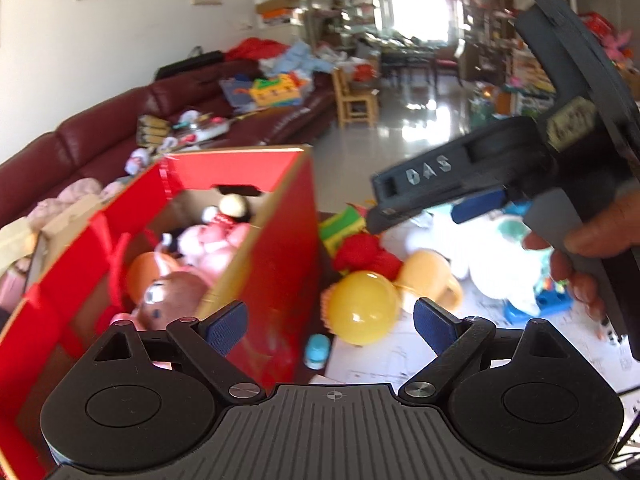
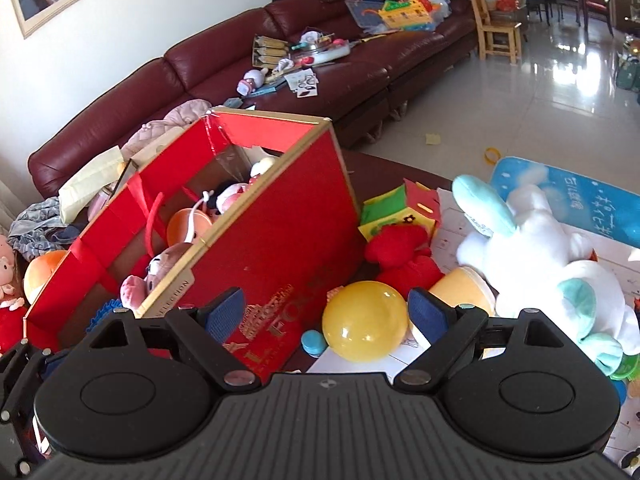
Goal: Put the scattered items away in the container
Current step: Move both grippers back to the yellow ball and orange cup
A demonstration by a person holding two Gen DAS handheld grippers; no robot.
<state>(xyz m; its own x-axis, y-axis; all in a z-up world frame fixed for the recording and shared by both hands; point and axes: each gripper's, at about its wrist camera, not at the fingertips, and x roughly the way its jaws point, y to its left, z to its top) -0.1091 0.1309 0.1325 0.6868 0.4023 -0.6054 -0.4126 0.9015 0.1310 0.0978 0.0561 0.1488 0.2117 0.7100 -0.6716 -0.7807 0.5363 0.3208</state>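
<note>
A red cardboard box (image 1: 276, 240) (image 2: 272, 236) stands on the table, holding several plush toys. To its right lie a yellow ball (image 1: 362, 306) (image 2: 364, 322), a red plush (image 1: 366, 254) (image 2: 404, 254), a yellow cup-shaped toy (image 1: 430, 276) (image 2: 460, 290), a green-and-yellow block toy (image 2: 394, 210) and a white-and-teal plush rabbit (image 2: 552, 264). My left gripper (image 1: 330, 328) is open and empty, above the box's right wall. My right gripper (image 2: 326, 318) is open and empty, above the ball; it also shows in the left wrist view (image 1: 460, 184), high over the toys.
A small blue cap (image 2: 314, 343) lies by the ball. A dark red sofa (image 2: 240, 52) strewn with toys runs behind the table. A blue mat (image 2: 580, 200) lies at the right. A wooden chair (image 2: 498, 28) stands on the tiled floor beyond.
</note>
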